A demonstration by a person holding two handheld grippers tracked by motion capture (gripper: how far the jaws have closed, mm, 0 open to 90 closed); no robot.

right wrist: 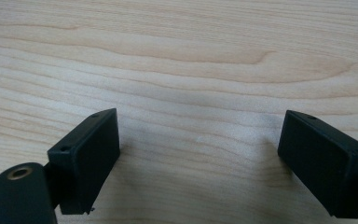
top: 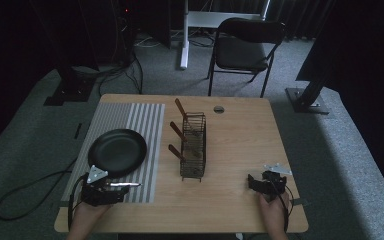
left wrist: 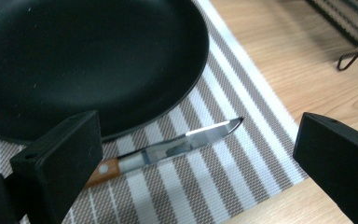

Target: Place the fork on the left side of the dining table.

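Lower left of the high view: left gripper [top: 111, 192], jaws spread, flanks a knife [left wrist: 168, 151] lying ungrasped on the striped mat [left wrist: 242, 154] beside the black plate [left wrist: 74, 60]; right gripper [top: 260, 184] idles spread at lower right.

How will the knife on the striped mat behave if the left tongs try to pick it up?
The knife looks stiff, with a thin steel blade. It lies flat on the striped mat, so the open left tongs may slip off. Its wooden handle probably offers better grip.

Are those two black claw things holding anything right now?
No. The left gripper stands open over a knife lying on the striped mat; the right gripper is open above bare table.
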